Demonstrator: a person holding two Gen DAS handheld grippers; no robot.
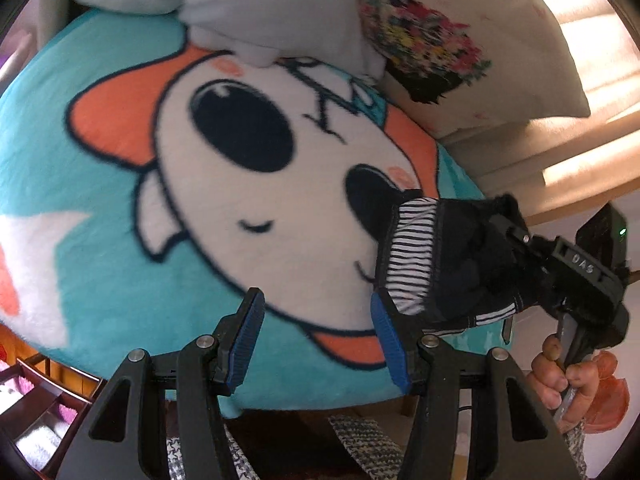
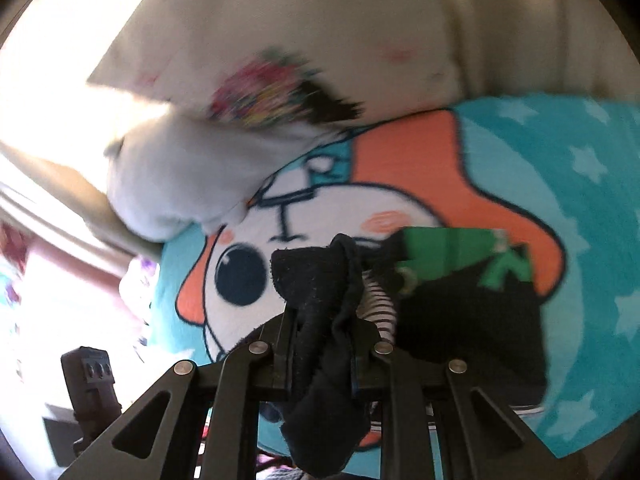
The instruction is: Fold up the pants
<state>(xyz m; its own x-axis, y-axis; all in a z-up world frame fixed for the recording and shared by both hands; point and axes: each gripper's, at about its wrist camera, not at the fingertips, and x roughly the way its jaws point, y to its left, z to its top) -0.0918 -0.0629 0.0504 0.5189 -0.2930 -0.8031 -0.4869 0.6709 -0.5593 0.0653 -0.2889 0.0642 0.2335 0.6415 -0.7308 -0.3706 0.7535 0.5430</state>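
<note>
The pants [image 1: 460, 264] are black with a black-and-white striped lining. My right gripper [image 1: 504, 248] comes in from the right edge of the left wrist view, shut on a bunched fold of them and holding it just above the blanket. In the right wrist view the black cloth [image 2: 320, 360] is pinched between the shut jaws of the right gripper [image 2: 324, 332]. The rest of the pants [image 2: 468, 328], with a green band [image 2: 448, 256], lies on the blanket. My left gripper [image 1: 316, 300] stands open beside the striped part, its blue pads [image 1: 248, 340] holding nothing.
A teal fleece blanket [image 1: 100, 200] with a white and orange cartoon face covers the bed. A pale plush cushion [image 1: 260, 8] and a floral pillow [image 1: 440, 40] lie at its far edge. A hand [image 1: 560, 376] grips the right gripper's handle. Open drawers [image 1: 36, 412] stand at lower left.
</note>
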